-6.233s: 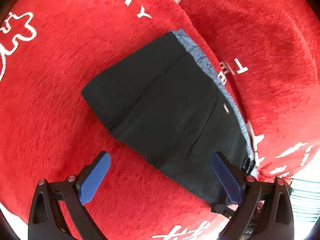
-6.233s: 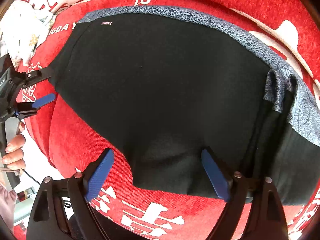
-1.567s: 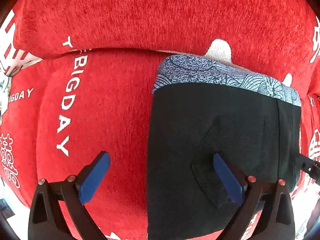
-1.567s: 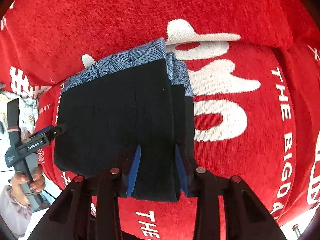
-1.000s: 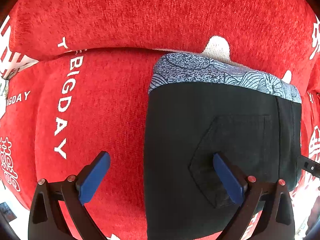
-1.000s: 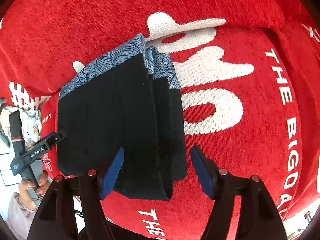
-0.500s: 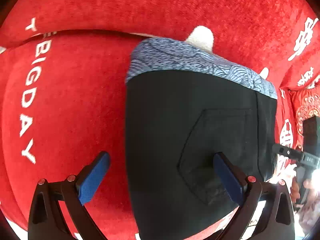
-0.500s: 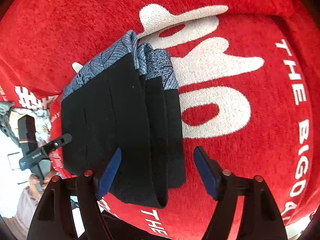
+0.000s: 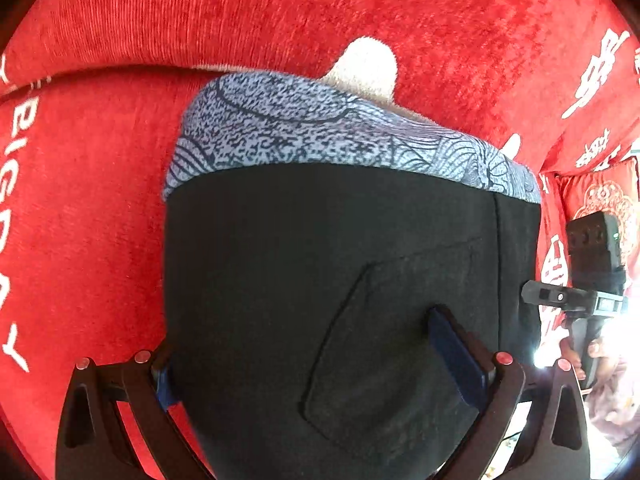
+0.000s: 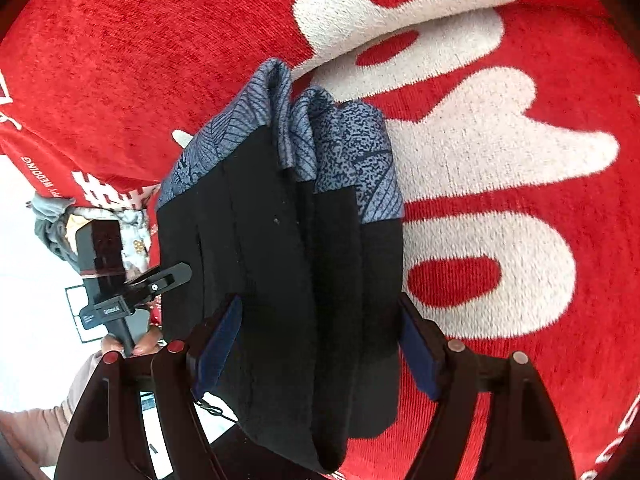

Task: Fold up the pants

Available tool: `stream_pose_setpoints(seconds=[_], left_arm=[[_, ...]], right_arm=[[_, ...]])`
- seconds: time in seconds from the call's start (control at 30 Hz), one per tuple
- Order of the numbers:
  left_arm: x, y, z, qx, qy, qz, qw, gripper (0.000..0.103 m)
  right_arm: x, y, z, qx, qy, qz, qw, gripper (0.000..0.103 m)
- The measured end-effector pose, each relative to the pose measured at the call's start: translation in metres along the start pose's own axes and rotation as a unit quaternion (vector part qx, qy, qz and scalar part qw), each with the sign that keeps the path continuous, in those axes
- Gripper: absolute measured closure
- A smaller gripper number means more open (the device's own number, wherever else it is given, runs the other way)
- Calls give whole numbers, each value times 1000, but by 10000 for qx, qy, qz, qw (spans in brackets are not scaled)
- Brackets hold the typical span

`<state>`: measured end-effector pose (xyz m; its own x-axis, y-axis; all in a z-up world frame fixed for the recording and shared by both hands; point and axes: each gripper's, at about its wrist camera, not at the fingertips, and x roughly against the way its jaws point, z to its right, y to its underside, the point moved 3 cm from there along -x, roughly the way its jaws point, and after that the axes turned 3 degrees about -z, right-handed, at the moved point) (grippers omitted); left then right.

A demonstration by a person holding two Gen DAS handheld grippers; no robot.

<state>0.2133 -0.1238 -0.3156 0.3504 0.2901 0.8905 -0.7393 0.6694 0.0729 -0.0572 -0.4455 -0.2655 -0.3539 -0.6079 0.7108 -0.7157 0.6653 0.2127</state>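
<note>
The folded black pants [image 9: 328, 280] with a blue-grey patterned waistband [image 9: 320, 136] lie on the red sofa seat [image 9: 80, 200]. My left gripper [image 9: 312, 356] is open, its jaws straddling the near left part of the bundle, back pocket facing up. In the right wrist view the pants [image 10: 280, 260] show as stacked layers with the waistband [image 10: 344, 152] at the far end. My right gripper [image 10: 316, 348] is open, its jaws on either side of the bundle's right edge. Each gripper shows in the other's view, the right one [image 9: 560, 296] and the left one [image 10: 152, 284].
The red sofa backrest [image 9: 280, 12] with white lettering rises behind the pants. White printed characters [image 10: 480, 160] cover the seat to the right. The person's hands [image 10: 132, 344] hold the handles at the sofa's front edge.
The right gripper opened and let go of the bundle's edge about a second ago. Both grippers have since moved closer over the pants; the left jaws now straddle the cloth.
</note>
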Motion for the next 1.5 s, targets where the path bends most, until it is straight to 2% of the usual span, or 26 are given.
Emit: stream_pose_setpoints(seconds=[0.1, 0.27, 0.33, 0.37, 0.4, 0.5, 0.57, 0.63, 0.73, 0.97, 1.1, 1.2, 1.23, 1.33, 1.4, 1.43, 1.5], left_arm=[[1, -1, -2, 5, 13, -47, 10000, 0], [-4, -10, -4, 66, 131, -173, 9997, 0], [-4, -12, -10, 40, 135, -157, 9998, 0], [-2, -11, -8, 3, 60, -69, 10000, 1], [2, -9, -7, -57, -10, 38, 10000, 4], [15, -1, 7, -305, -280, 372, 9985, 20], [28, 5, 13, -345, -376, 541, 9972, 35], [42, 11, 16, -311, -346, 648, 9968, 42], [61, 26, 20, -239, -417, 753, 9960, 42], [96, 78, 14, 5, -576, 945, 9939, 42], [100, 108, -15, 170, -645, 812, 9945, 42], [93, 124, -42, 201, -759, 688, 9945, 42], [86, 128, -52, 248, -814, 608, 9945, 41], [75, 137, -84, 486, -1006, 461, 9927, 25], [82, 140, -91, 598, -1041, 573, 9911, 25], [89, 141, -93, 609, -1209, 653, 9886, 25], [105, 145, -91, 554, -1535, 805, 9833, 25]], right_arm=[[1, -1, 9, -93, -153, -5, 9998, 23], [1, -2, 7, -12, 9, -92, 10000, 22], [-2, -3, 4, -1, 64, -81, 9999, 23], [0, -3, 4, 31, 117, -56, 9999, 28], [-1, -2, 1, 67, 142, -27, 9999, 36], [6, 4, -7, 147, -13, 108, 9998, 50], [11, 6, -10, 167, -88, 150, 9997, 53], [18, 8, -15, 163, -180, 195, 9995, 55], [30, 14, -28, 201, -455, 166, 9986, 57], [28, 49, -65, 420, -573, -124, 9974, 57], [7, 74, -80, 489, -582, -93, 9971, 57], [-24, 90, -83, 313, -606, -69, 9976, 57], [-36, 96, -83, 228, -558, -108, 9981, 57], [-55, 107, -83, 251, -93, -193, 9995, 57], [-60, 111, -85, 427, 549, -192, 9974, 46], [-57, 113, -85, 502, 914, -168, 9944, 46], [-48, 114, -92, 651, 1318, -60, 9891, 46]])
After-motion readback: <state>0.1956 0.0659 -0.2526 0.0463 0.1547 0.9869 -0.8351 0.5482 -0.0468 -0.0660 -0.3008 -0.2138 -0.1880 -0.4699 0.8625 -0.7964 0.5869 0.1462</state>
